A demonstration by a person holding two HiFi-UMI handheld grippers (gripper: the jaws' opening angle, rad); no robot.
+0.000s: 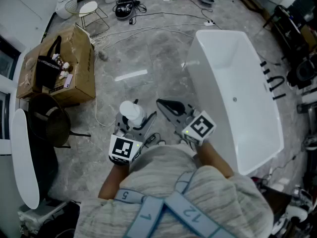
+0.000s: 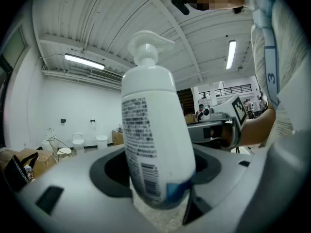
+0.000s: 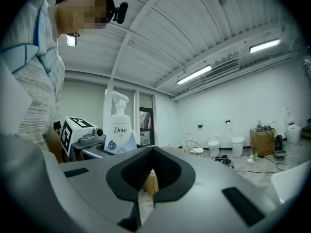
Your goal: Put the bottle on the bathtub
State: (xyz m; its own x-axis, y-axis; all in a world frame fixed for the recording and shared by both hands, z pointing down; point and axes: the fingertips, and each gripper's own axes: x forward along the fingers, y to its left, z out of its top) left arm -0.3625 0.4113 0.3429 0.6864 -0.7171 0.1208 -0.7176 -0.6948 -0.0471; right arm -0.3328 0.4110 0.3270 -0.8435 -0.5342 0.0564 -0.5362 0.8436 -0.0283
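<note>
Standing on grey marble floor [image 1: 148,53], the bathtub [image 1: 233,73] sits right; left gripper [image 1: 137,117] clamps the bottle [image 2: 153,130], right gripper [image 1: 163,104] fully closed.

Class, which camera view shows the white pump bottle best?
The left gripper view: the bottle fills the frame, pump and printed label close up. The right gripper view shows it small at left; the head view shows only its top from above.
</note>
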